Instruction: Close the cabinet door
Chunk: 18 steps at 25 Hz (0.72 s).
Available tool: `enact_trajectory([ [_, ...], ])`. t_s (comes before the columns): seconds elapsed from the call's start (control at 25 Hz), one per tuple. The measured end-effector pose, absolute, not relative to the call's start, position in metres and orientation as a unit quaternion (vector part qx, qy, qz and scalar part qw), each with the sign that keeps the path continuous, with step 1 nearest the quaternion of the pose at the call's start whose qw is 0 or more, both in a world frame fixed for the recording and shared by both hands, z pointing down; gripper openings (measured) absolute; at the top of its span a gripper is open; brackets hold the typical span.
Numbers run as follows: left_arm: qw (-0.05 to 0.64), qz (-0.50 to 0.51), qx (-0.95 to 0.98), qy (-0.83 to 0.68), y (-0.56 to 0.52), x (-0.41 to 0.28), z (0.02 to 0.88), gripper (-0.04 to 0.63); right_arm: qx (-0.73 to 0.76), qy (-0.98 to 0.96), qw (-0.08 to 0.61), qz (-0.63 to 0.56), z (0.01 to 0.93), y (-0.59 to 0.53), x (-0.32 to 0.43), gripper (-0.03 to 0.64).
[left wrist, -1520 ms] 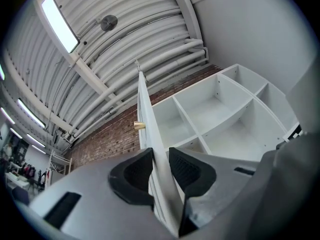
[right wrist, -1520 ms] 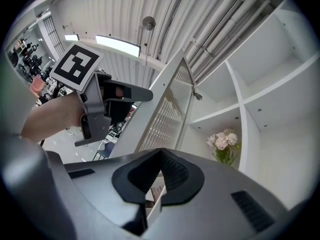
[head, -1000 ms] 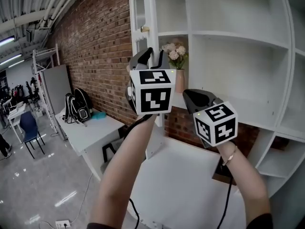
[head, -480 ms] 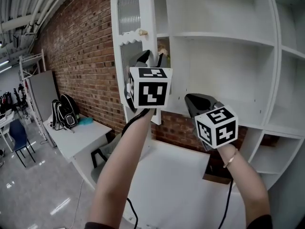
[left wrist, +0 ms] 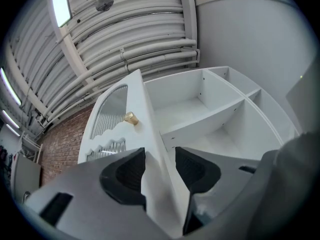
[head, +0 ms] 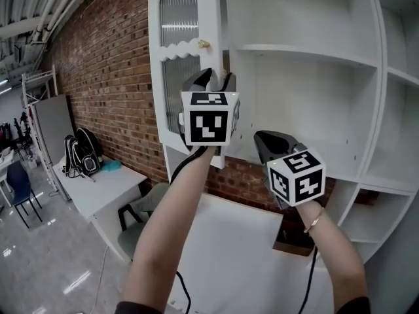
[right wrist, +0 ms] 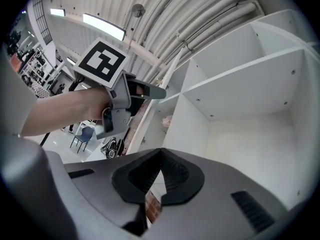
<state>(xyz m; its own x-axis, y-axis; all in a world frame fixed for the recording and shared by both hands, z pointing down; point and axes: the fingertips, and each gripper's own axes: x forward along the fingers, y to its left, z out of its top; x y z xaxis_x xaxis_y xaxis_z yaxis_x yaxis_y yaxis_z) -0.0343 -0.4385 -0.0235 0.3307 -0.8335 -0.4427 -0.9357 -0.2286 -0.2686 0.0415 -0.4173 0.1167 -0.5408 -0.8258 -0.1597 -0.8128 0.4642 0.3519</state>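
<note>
The white cabinet door (head: 183,57) with ribbed glass and a small brass knob (head: 204,44) stands partly swung toward the open white shelving (head: 308,51). My left gripper (head: 218,78) is raised at the door's free edge. In the left gripper view that edge (left wrist: 159,154) runs between the jaws of my left gripper (left wrist: 160,168), which have just been opening; a gap shows beside the right pad. The knob (left wrist: 131,118) sits just above. My right gripper (head: 263,140) hangs lower and to the right, shut and empty, facing the shelves (right wrist: 250,99).
A brick wall (head: 111,77) runs along the left. Below it stand a grey table (head: 98,188) with a backpack (head: 78,152) and a blue chair (head: 16,182). A white tabletop (head: 236,254) lies under my arms.
The door has swung round toward the shelving, showing its glass face and hiding the flowers. My left gripper travelled with its edge. Both hands shifted slightly.
</note>
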Motion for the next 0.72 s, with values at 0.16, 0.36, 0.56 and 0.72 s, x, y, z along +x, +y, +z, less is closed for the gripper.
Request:
enact_trajectory([
  [0.16, 0.243, 0.11, -0.789, 0.553, -0.45, -0.029, -0.024, 0.173, 0.481, -0.855, 0.007, -0.192, 0.117, -0.426, 0.044, 0.0],
  [0.36, 0.239, 0.113, -0.803, 0.534, -0.459, -0.022, -0.021, 0.173, 0.484, -0.855, 0.001, -0.185, 0.123, -0.434, 0.048, 0.0],
  [0.56, 0.234, 0.115, -0.812, 0.523, -0.469, -0.016, -0.021, 0.173, 0.488, -0.854, 0.0, -0.178, 0.129, -0.444, 0.051, 0.0],
  [0.72, 0.232, 0.12, -0.816, 0.516, -0.475, -0.013, -0.02, 0.173, 0.491, -0.853, 0.003, -0.177, 0.133, -0.45, 0.053, 0.0],
])
